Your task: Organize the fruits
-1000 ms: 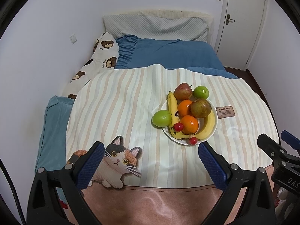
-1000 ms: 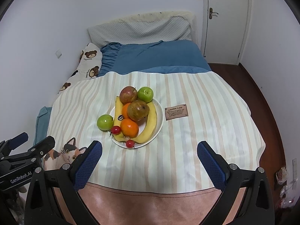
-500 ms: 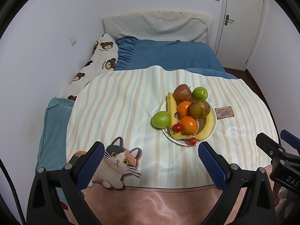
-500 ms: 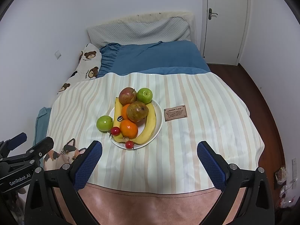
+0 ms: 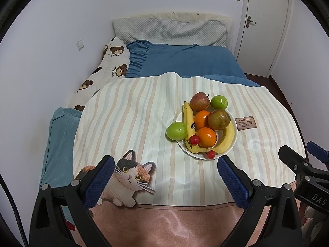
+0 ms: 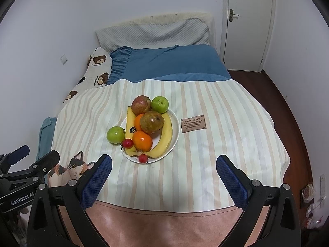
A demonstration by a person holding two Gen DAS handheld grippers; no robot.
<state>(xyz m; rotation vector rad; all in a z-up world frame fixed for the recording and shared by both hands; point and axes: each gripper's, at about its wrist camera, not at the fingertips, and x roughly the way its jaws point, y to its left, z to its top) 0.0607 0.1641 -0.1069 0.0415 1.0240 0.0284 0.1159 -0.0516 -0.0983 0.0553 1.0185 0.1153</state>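
Note:
A white plate (image 5: 234,142) (image 6: 175,131) on the striped cloth carries two bananas (image 5: 227,138) (image 6: 164,138), two oranges (image 5: 206,136) (image 6: 142,141), a brownish pear (image 5: 219,119) (image 6: 152,122) and small red fruits (image 5: 194,140) (image 6: 127,143). A red apple (image 5: 199,101) (image 6: 141,104) and a green apple (image 5: 219,101) (image 6: 160,104) sit at its far rim. Another green apple (image 5: 176,131) (image 6: 115,134) lies on the cloth against the plate's left side. My left gripper (image 5: 165,170) and right gripper (image 6: 163,169) hover open over the near cloth, holding nothing.
The striped cloth (image 5: 133,123) with a cat picture (image 5: 127,177) and a brown label (image 6: 193,123) covers a table at the foot of a blue bed (image 6: 170,63). A bear-print pillow (image 5: 111,61) lies left. A door (image 6: 246,20) and wooden floor (image 6: 292,113) are right.
Both grippers have drawn back a little; the plate sits slightly farther and higher in each view. Nothing on the cloth has moved, and both stay open.

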